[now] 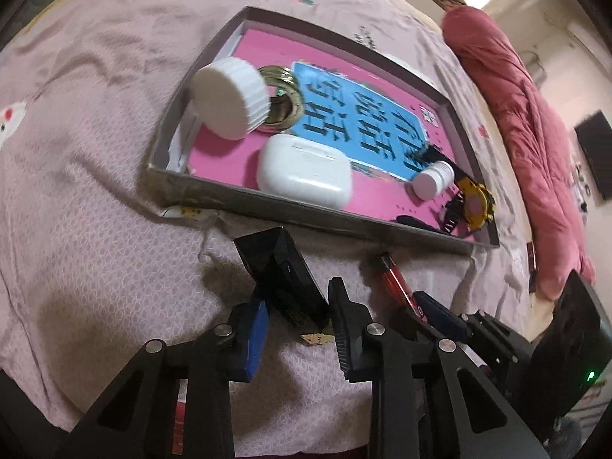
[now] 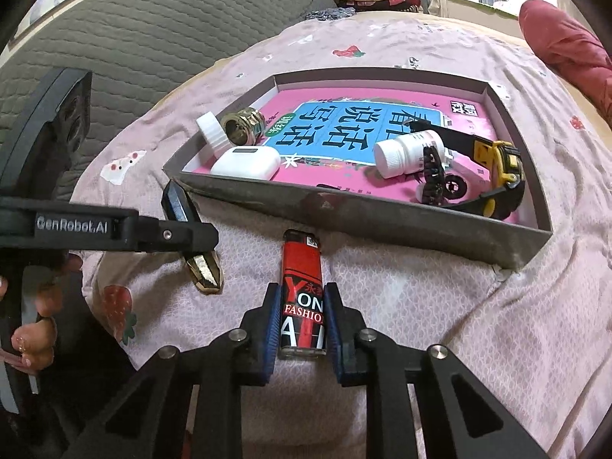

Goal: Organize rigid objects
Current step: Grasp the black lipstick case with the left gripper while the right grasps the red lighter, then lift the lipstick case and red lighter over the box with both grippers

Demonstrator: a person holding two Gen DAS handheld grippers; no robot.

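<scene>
Here, right tongs [image 2: 301, 323] clamped on red lighter [image 2: 302, 290], left tongs [image 1: 296, 329] parted around black-gold case [image 1: 281, 271].

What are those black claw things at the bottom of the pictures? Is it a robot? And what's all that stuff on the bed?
It isn't a robot. A person holds a two-finger grabber in each hand, and each grabber carries a camera looking out along its fingers. So one picture comes from the left gripper and the other from the right gripper.

The right one has its blue-padded fingers on both sides of a red lighter lying on the pink bedsheet; whether they squeeze it yet is hard to tell. The left one is around a black and gold case, fingers apart.

Behind them sits a shallow box lined with a pink book. In it are a white cap, a brass fitting, a white earbuds case, a small white bottle and a yellow and black watch.
</scene>
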